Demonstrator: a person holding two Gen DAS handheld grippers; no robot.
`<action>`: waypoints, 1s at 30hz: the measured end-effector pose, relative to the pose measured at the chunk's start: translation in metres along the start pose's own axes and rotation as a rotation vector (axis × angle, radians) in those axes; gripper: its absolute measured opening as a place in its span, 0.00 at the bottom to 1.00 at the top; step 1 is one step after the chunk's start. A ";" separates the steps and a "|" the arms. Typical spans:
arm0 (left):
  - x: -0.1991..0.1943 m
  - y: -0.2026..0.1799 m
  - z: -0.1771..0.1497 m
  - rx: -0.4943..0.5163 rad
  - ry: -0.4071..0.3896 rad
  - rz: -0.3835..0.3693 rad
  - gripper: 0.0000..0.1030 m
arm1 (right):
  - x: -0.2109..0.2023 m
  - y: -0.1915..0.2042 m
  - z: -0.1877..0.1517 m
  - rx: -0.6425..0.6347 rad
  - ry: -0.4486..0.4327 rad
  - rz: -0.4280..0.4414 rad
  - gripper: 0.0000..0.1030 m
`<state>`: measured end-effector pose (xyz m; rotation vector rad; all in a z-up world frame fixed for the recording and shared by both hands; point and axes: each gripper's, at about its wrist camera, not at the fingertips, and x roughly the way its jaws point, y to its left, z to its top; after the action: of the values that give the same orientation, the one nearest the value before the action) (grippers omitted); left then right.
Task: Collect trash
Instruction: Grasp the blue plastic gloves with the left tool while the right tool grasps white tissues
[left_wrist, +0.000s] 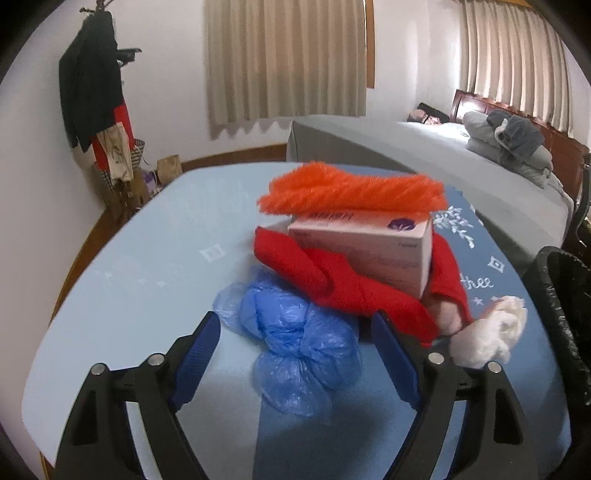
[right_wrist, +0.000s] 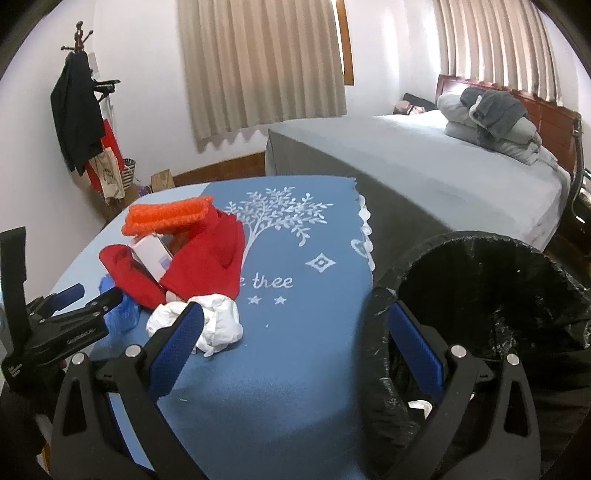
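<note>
Both sets of jaws stand wide apart w/ nothing between the pads. Left gripper (left_wrist: 295, 332) hovers low over the table (left_wrist: 122, 295), its blue pads either side of a crumpled blue plastic bag (left_wrist: 295, 354) but not touching it; bag lies on the table, just in front of the red cloth (left_wrist: 340, 284). Right gripper (right_wrist: 295, 325) hangs over the table's near edge, left finger in front of the white paper wad (right_wrist: 218, 325), right finger at the rim of the black-lined bin (right_wrist: 480, 295); can't tell if that finger touches the liner.

Landmark = red cloth, middle of the table. On it sits a pale box (left_wrist: 369, 247) w/ a purple mark, tilted a bit; an orange fuzzy thing (left_wrist: 351, 192) lies across the box top. White paper wad rests on the table by the cloth's near right corner, touching or nearly so. Something pinkish shows under the cloth's right fold — too blurred to name.

Bin stands right of the cloth, off the table edge; a scrap of white shows inside it, low down. Table has a light blue mat on the left and a darker blue cloth w/ a white tree print and "thee" on the right. Beyond the cloth: bed (right_wrist: 424, 158) w/ grey bedding, folded clothes near the headboard, beige curtains (right_wrist: 258, 66), coat rack (right_wrist: 79, 110) far left.
</note>
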<state>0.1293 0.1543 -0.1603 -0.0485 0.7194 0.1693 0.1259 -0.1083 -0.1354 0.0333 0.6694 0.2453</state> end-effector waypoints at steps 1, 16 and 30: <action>0.006 0.000 0.001 0.002 0.018 -0.008 0.76 | 0.002 0.000 0.000 -0.001 0.003 -0.001 0.94; 0.005 0.012 -0.008 -0.029 0.066 -0.029 0.35 | 0.024 0.027 0.001 -0.037 0.042 0.055 0.94; -0.030 0.030 -0.008 -0.032 0.008 0.003 0.35 | 0.060 0.055 -0.006 -0.077 0.141 0.075 0.93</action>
<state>0.0968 0.1788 -0.1462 -0.0789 0.7248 0.1835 0.1555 -0.0411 -0.1708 -0.0334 0.7995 0.3473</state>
